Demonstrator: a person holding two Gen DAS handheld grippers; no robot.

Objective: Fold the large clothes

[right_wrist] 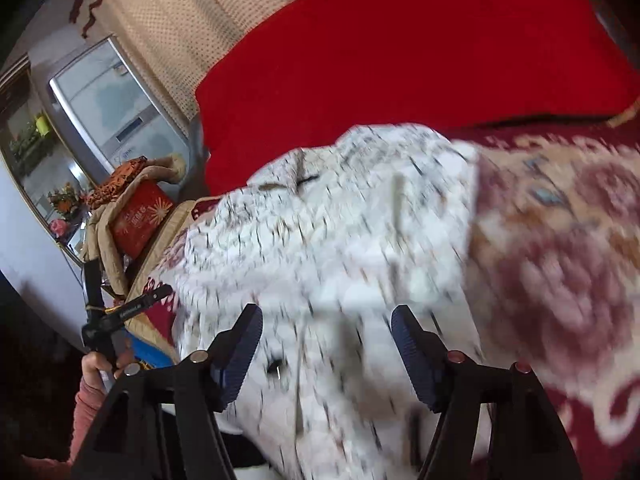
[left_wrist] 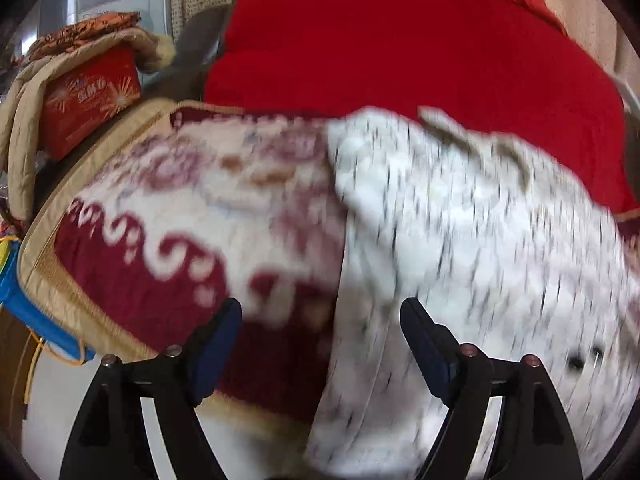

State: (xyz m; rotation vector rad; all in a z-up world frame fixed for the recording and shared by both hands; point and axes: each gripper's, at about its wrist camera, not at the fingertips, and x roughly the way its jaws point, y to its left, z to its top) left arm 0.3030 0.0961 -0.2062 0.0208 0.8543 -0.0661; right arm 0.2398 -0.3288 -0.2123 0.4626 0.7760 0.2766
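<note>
- Far left, seen from the left wrist: red gift box (left_wrist: pixel 90 98) under a tan quilted cloth (left_wrist: pixel 24 128), blue bag (left_wrist: pixel 24 300) below at the near left edge.
- Only in the right wrist view: fridge (right_wrist: pixel 116 108) at the far left, plus a person's hand (right_wrist: pixel 102 364) in a pink sleeve, gripping the left gripper's handle.
- Left gripper (left_wrist: pixel 320 340) spread wide, nothing between the blue pads; beneath the gap, blurred patterned blanket (left_wrist: pixel 160 216) and the garment's left edge.
- White speckled garment (left_wrist: pixel 460 240) in the middle, lying on the blanket, near side toward both cameras, far edge against the red bedcover (left_wrist: pixel 400 48).
- Right gripper (right_wrist: pixel 326 344) also wide apart, gripping nothing, garment (right_wrist: pixel 340 240) blurred under it.
- Right of the garment, right wrist view only: more of the maroon-and-cream blanket (right_wrist: pixel 560 248).
</note>
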